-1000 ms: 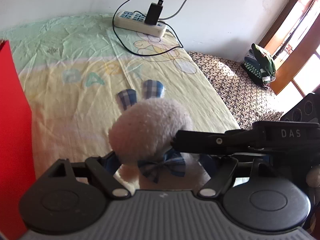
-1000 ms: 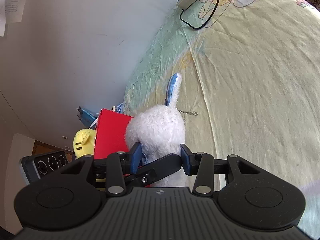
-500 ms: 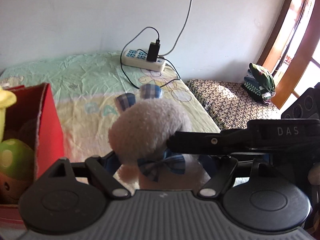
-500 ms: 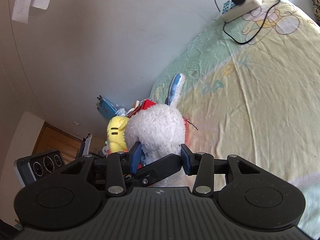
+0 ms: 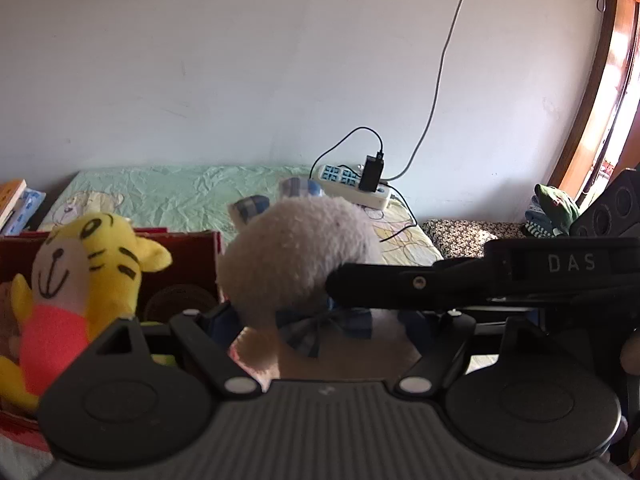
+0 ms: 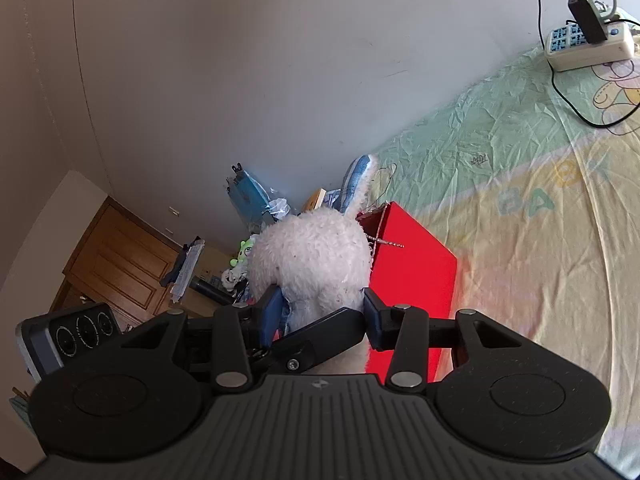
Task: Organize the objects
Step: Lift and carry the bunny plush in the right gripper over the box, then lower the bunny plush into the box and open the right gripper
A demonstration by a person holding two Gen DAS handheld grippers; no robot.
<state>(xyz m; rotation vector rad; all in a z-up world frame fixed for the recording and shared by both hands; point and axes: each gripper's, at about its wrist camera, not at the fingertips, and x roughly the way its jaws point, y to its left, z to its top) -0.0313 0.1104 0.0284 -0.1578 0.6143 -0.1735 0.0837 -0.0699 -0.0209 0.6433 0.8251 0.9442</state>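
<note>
A white plush rabbit (image 5: 296, 248) with blue plaid ears and a plaid bow is held up in the air by both grippers. My left gripper (image 5: 320, 324) is shut on its body below the bow. My right gripper (image 6: 320, 312) is shut on it from the other side; the rabbit (image 6: 316, 260) fills that view's middle. A red box (image 6: 416, 276) stands on the bed just beside and below the rabbit. In the left wrist view the red box (image 5: 188, 240) holds a yellow tiger plush (image 5: 80, 272) and other toys.
A white power strip (image 5: 352, 188) with a black charger and cables lies at the bed's far end by the wall. The bed sheet (image 6: 540, 200) is yellow and green. Books (image 5: 16, 204) sit at far left. A wooden cabinet (image 6: 120, 264) stands beyond the bed.
Both grippers have lifted the rabbit higher and carried it toward the red box. The tiger plush and the box's inside have come into the left wrist view.
</note>
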